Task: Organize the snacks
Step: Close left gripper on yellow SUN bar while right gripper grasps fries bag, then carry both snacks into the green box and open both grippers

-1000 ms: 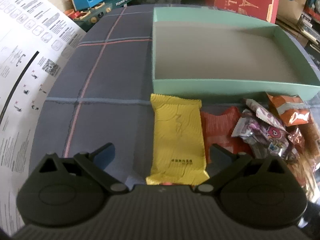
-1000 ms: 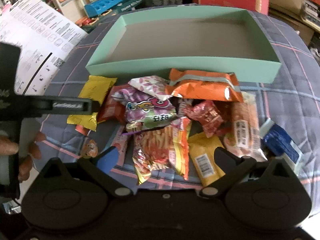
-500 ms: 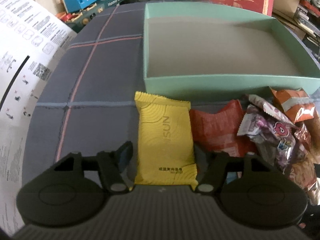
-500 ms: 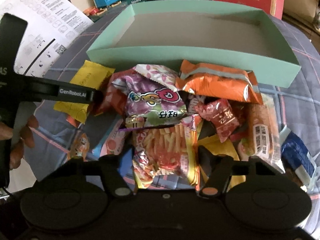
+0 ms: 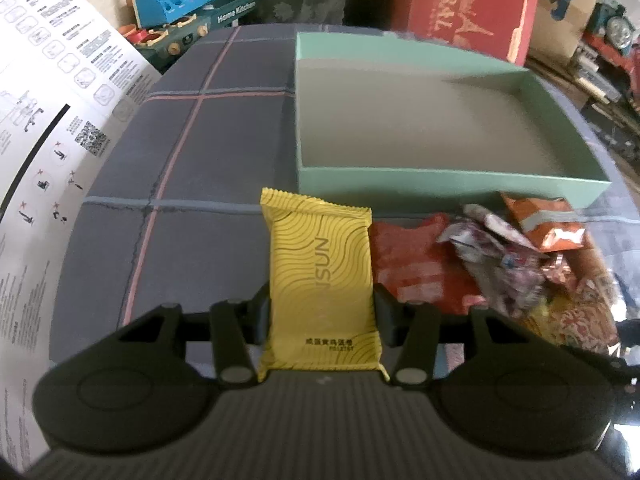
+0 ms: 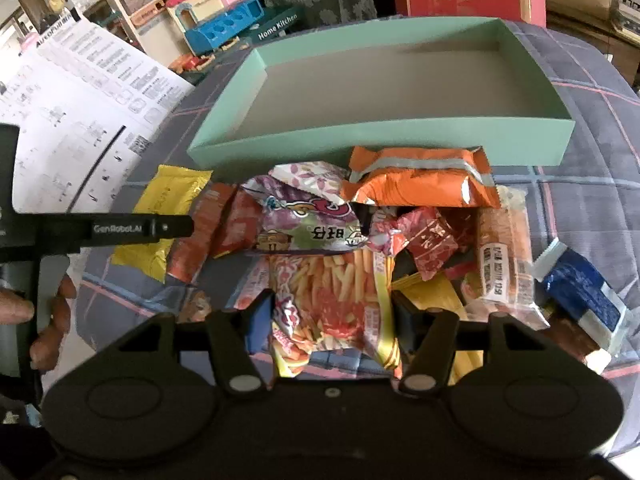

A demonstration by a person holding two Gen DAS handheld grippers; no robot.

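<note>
My left gripper (image 5: 320,316) is shut on a yellow snack packet (image 5: 320,280), its fingers pressed against both long edges; the packet points toward the empty mint-green box (image 5: 440,184). My right gripper (image 6: 328,320) is shut on a fries-print snack bag (image 6: 332,296) at the near edge of the snack pile. The pile holds an orange bag (image 6: 420,180), a purple-pink bag (image 6: 308,216), a small red packet (image 6: 428,240) and a blue packet (image 6: 580,292). The box also shows in the right wrist view (image 6: 380,140), just behind the pile. The left gripper's arm (image 6: 120,228) crosses over the yellow packet (image 6: 168,200).
A large printed instruction sheet (image 5: 48,120) hangs over the left side of the plaid cloth (image 5: 200,160). Toy kitchen sets (image 6: 224,28) and a red carton (image 5: 460,4) stand behind the box. More snacks (image 5: 500,260) lie right of the yellow packet.
Both grippers went from open to shut: the left closed on the yellow packet, the right on the fries-print bag. Both moved forward onto their packets.
</note>
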